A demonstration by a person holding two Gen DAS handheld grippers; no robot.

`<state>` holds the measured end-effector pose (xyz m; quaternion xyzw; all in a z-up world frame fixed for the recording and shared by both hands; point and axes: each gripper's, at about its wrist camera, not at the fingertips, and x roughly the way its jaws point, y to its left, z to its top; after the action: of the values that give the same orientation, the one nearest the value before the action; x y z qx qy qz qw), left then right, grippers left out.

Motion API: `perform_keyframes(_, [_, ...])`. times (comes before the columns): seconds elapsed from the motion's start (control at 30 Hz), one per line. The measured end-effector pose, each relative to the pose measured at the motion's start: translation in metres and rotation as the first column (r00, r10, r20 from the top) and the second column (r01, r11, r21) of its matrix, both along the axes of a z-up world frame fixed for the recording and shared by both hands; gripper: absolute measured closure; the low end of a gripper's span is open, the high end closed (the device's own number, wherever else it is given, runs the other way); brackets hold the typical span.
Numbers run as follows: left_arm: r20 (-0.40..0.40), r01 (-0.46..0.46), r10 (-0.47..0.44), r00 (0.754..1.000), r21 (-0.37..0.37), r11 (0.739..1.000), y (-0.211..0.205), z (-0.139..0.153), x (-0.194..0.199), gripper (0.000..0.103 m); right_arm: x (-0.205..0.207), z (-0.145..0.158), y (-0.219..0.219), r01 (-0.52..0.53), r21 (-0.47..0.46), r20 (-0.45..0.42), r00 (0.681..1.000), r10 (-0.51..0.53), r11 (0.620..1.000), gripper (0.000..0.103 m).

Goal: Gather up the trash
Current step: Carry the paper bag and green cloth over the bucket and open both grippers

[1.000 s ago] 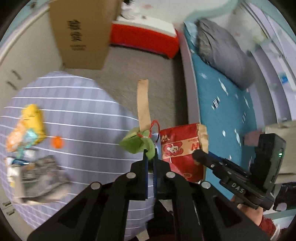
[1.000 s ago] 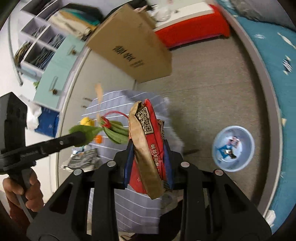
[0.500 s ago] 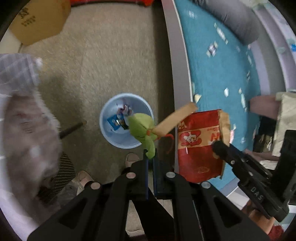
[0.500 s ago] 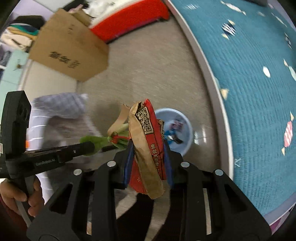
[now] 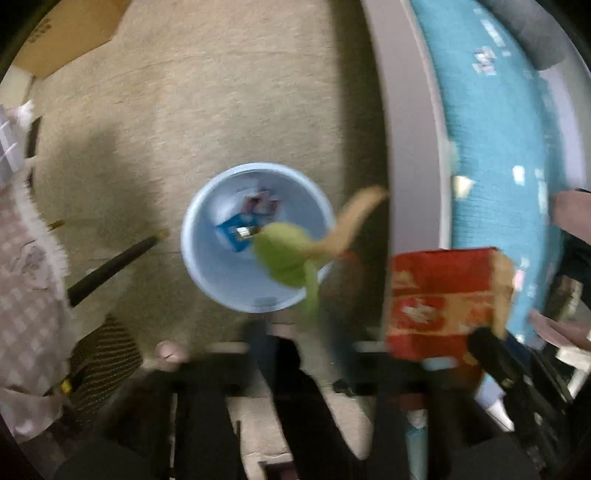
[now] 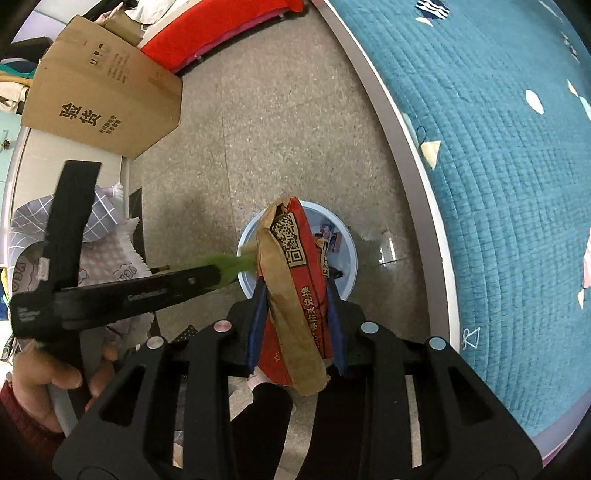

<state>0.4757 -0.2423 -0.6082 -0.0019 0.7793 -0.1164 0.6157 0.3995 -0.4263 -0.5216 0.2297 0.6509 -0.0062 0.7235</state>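
A light blue trash bin (image 5: pixel 207 236) stands on the floor with a few wrappers inside; it also shows in the right wrist view (image 6: pixel 347 254). My left gripper (image 5: pixel 310 339) is blurred, its fingers spread apart, and the green leafy scrap (image 5: pixel 284 254) with a tan strip hangs over the bin's right rim. My right gripper (image 6: pixel 295 299) is shut on a red and brown paper snack bag (image 6: pixel 291 280), held upright above the bin. The bag also shows at the right of the left wrist view (image 5: pixel 439 299).
A teal quilted bed (image 6: pixel 498 147) with a grey frame runs along the right. A cardboard box (image 6: pixel 99 99) and a red mat (image 6: pixel 221 33) lie at the far side. A checked tablecloth (image 5: pixel 26 280) hangs at the left. My feet show below.
Both grippers swung from the table to over the bin. The left gripper's fingers, shut on the green scrap before, now stand apart and the scrap is over the bin.
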Motion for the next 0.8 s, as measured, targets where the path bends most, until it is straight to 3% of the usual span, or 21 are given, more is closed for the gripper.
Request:
perform_keyframes(0.07, [0.031,-0.039,0.037,0.999,0.042,0.998,0.009,0.002,0.001,0.02,0.002,-0.001,0.001,-0.001,0.003,-0.007,1.0,0.001,1.0,0.073])
perform_keyframes(0.17, [-0.008,-0.079,0.079,0.997,0.03,0.996,0.023,0.004,-0.001,0.02,0.005,-0.001,0.007,-0.015,0.003,-0.01,1.0,0.015,1.0,0.073])
perform_keyframes(0.7, [0.051,-0.147,0.146,0.988,0.019,0.989,0.08,0.06,-0.016,0.02,0.025,0.006,0.067,-0.102,-0.02,-0.002,0.995,0.102,0.995,0.072])
perform_keyframes(0.77, [0.063,-0.159,0.158,0.985,0.012,0.987,0.087,0.067,-0.017,0.02,0.029,0.008,0.071,-0.098,-0.028,0.003,0.995,0.098,0.995,0.069])
perform_keyframes(0.8, [0.066,-0.167,0.166,0.984,0.011,0.986,0.089,0.07,-0.017,0.02,0.031,0.009,0.074,-0.094,-0.021,0.004,0.996,0.094,0.995,0.058])
